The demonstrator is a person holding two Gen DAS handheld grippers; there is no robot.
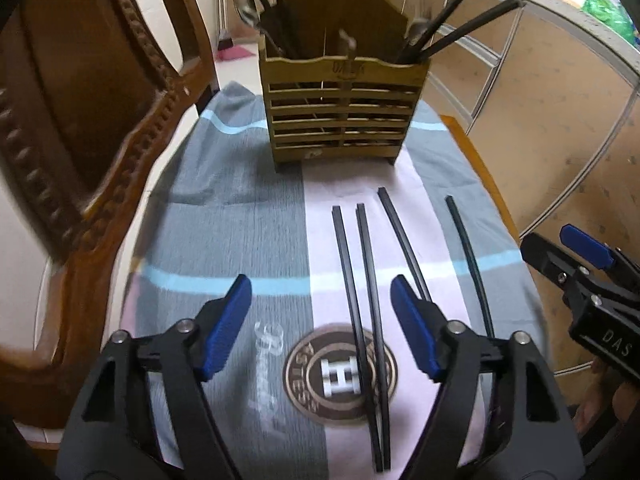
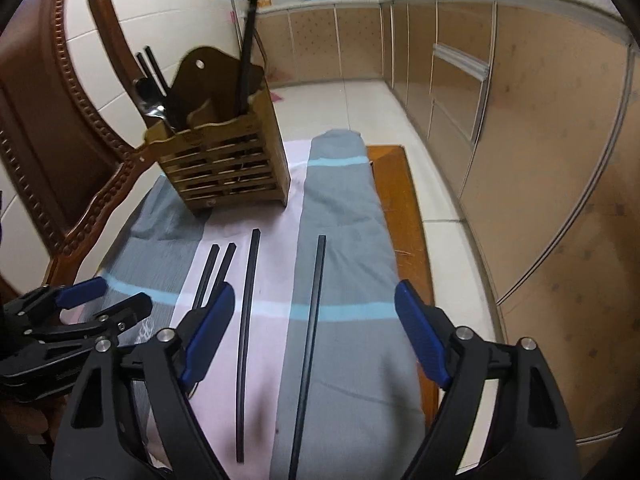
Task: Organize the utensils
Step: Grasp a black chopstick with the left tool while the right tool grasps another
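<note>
A slatted wooden utensil holder [image 1: 340, 116] stands at the far end of the cloth, also in the right wrist view [image 2: 224, 164]. It holds black chopsticks [image 1: 460, 32] and a metal spoon [image 1: 246, 8]. Several black chopsticks lie on the cloth: a close pair [image 1: 366, 312], one to their right [image 1: 404, 244] and one further right [image 1: 470, 260]. My left gripper [image 1: 320, 320] is open and empty above the pair. My right gripper [image 2: 314, 332] is open and empty above the rightmost chopstick [image 2: 310, 344], with another chopstick [image 2: 246, 320] to its left.
A grey, pink and blue striped cloth [image 1: 224, 184] covers a small wooden table [image 2: 400, 200]. A carved wooden chair [image 1: 80, 120] stands close on the left. Kitchen cabinets [image 2: 540, 160] run along the right. The right gripper shows at the edge of the left wrist view [image 1: 560, 256].
</note>
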